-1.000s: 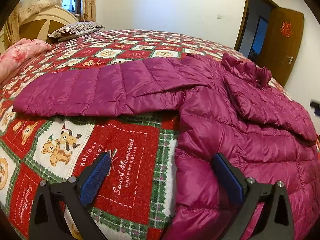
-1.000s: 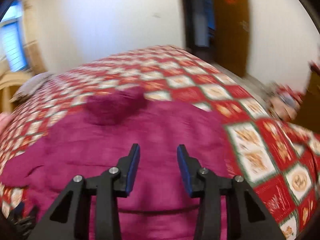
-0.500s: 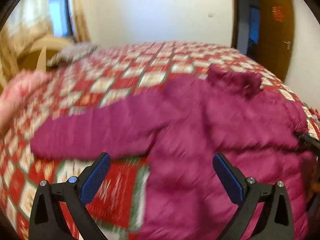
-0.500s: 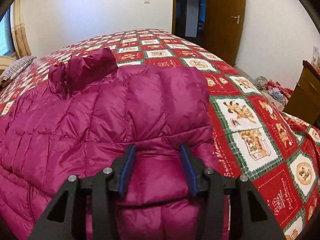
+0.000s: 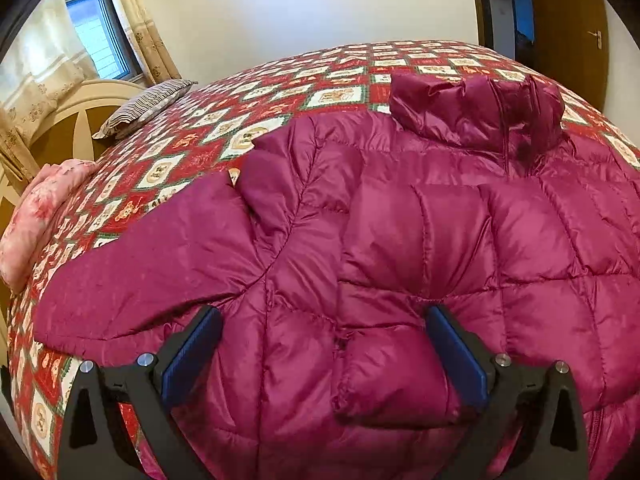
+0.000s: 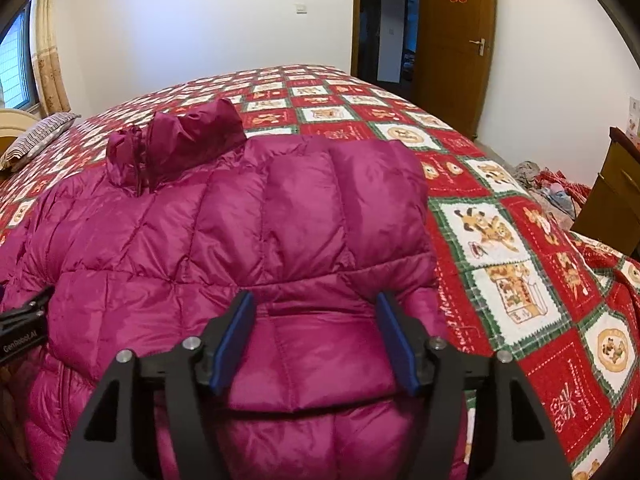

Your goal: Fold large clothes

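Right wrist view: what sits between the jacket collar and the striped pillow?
Only bare bedspread between collar and striped pillow; nothing else lies there, as the right wrist view shows.

Both views are bright and sharp, with no motion blur. Daylight enters from the window (image 5: 98, 36) at upper left of the frame. The jacket (image 5: 400, 240) shows soft sheen. Fisheye distortion bends the bed (image 6: 360, 96), and corners are dark.

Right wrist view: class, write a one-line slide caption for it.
Open right tool above a magenta puffer jacket, one sleeve folded across it, on a teddy-bear quilt.
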The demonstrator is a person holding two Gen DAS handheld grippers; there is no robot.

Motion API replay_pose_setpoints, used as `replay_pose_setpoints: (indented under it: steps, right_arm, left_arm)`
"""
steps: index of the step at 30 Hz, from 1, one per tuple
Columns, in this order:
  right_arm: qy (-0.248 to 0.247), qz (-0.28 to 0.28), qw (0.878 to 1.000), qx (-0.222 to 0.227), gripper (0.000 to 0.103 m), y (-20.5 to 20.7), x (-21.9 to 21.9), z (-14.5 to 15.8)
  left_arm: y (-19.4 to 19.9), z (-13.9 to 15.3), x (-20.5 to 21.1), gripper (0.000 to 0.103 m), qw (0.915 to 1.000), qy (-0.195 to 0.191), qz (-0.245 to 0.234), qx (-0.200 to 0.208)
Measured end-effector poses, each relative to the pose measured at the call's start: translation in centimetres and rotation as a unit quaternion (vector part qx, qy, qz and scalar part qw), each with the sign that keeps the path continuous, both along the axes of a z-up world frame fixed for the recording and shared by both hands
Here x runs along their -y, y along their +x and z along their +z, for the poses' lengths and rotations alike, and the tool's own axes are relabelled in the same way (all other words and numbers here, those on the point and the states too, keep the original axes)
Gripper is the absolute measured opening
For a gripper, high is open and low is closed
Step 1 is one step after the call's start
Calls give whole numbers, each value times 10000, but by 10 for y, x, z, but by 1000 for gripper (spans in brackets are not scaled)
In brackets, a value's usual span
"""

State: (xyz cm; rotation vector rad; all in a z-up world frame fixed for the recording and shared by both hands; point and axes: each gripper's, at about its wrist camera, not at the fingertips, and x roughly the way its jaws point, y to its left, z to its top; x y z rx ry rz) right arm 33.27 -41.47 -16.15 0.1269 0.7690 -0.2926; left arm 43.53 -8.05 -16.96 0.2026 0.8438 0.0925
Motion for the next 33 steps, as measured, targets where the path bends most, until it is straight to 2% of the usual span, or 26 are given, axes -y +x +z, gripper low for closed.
replay_pose_setpoints:
  steps: [8,11,14,17,21,24,26,30,31,32,33]
  right_arm:
    - [-78,-22,10000,17,66,0,-2,-1]
    - [-101,-17,9999,-2,68,0,-2,-1]
    - [-117,-9,9999,-12,69,0,-2,-1]
    - [-125,-5,9999,-15,70,0,-2,-1]
    - [-131,-5,9999,-18,71,0,-2,-1]
    - [-156,-10,9999,-24,72,1,-4,-1]
    - [-184,-14,9998,-35,72,1,-5,-1]
    - [-223,-20,9997,-51,73,1,-7,-1]
    - [-229,-21,9997,-53,73,1,-7,-1]
    - [-232,-23,9997,-54,73,1,-7,-1]
    - [-232,-22,9997,-54,73,1,-6,-1]
  left_arm:
    - [5,0,-12,102,9981,-598,-38,-158]
    - [-5,12,-27,102,9961,-873,-113,-105]
    - [-25,30,-65,102,9922,-1188,275,253]
    - [-33,44,-122,102,9858,-1298,953,475]
    - [-33,54,-208,102,9731,-1126,1916,613]
    - [-39,53,-273,102,9495,-1005,2898,663]
    - [-42,45,-315,102,9264,-1324,3476,591]
    - [-37,17,-351,102,9020,-1829,3909,111]
    - [-34,9,-353,102,9010,-1845,3926,-12]
    - [-33,6,-349,102,9062,-1665,3886,-34]
    - [-30,3,-343,102,9152,-1387,3783,-28]
